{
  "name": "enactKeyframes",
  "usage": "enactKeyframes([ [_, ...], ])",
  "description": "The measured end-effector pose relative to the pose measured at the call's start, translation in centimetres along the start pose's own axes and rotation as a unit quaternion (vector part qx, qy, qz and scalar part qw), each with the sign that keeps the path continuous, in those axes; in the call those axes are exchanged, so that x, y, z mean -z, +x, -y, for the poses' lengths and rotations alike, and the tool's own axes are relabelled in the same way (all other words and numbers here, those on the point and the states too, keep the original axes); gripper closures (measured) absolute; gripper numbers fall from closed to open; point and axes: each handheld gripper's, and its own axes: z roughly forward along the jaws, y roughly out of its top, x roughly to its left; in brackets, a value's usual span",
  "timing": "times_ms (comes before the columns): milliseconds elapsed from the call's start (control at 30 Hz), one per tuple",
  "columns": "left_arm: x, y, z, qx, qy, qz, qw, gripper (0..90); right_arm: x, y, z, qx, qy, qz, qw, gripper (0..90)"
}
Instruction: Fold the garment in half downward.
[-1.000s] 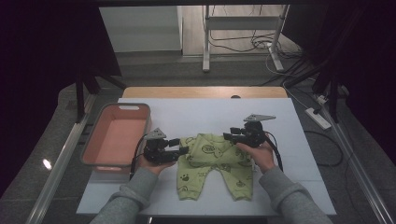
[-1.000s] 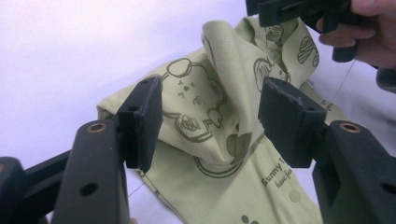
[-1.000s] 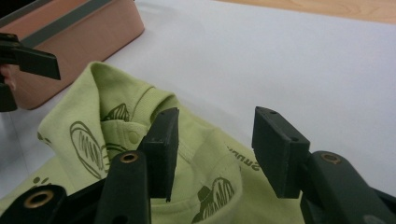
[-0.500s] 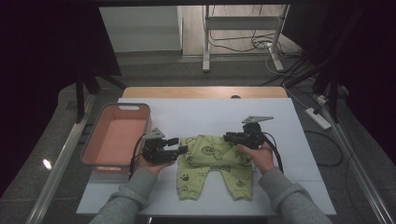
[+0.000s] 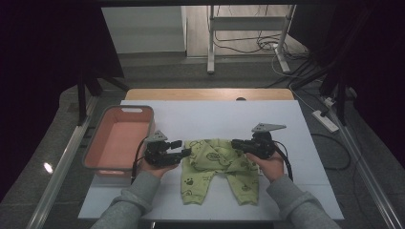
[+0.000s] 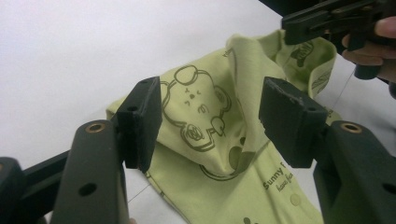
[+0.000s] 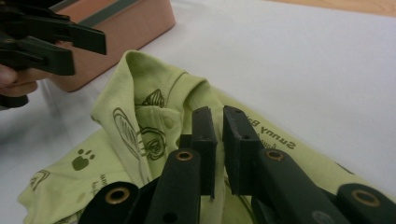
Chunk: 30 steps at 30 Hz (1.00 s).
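The green baby pants [image 5: 218, 167] lie just right of the pink bin [image 5: 119, 138], legs pointing toward the person. The left gripper [image 5: 184, 151] gapes around the bunched waistband; the right gripper [image 5: 237, 144], just closing, pinches it

The right gripper's [image 7: 218, 140] own jaws hide whatever cloth sits between them; the print on the green trousers [image 6: 219, 140] is seemingly cut short there.
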Motion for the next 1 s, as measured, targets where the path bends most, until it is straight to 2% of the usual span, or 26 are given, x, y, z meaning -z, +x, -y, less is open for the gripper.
enactKeyframes([
  [200,0.0,0.0,0.0,-0.001,0.001,0.001,1.0,39.6,0.8,0.8,0.5,0.005,-0.007,-0.005,1.0,83.9],
  [600,0.0,0.0,0.0,0.0,-0.001,0.0,1.0,39.3,3.3,3.7,2.9,0.025,-0.009,-0.033,0.9991,83.3],
  [800,0.0,0.0,0.0,-0.001,-0.001,0.0,1.0,39.3,4.2,4.7,3.3,0.031,-0.018,-0.036,0.9987,77.1],
  [1000,0.0,0.0,0.0,-0.001,-0.001,-0.001,1.0,39.2,5.0,4.7,2.9,0.025,-0.042,-0.028,0.9984,69.5],
])
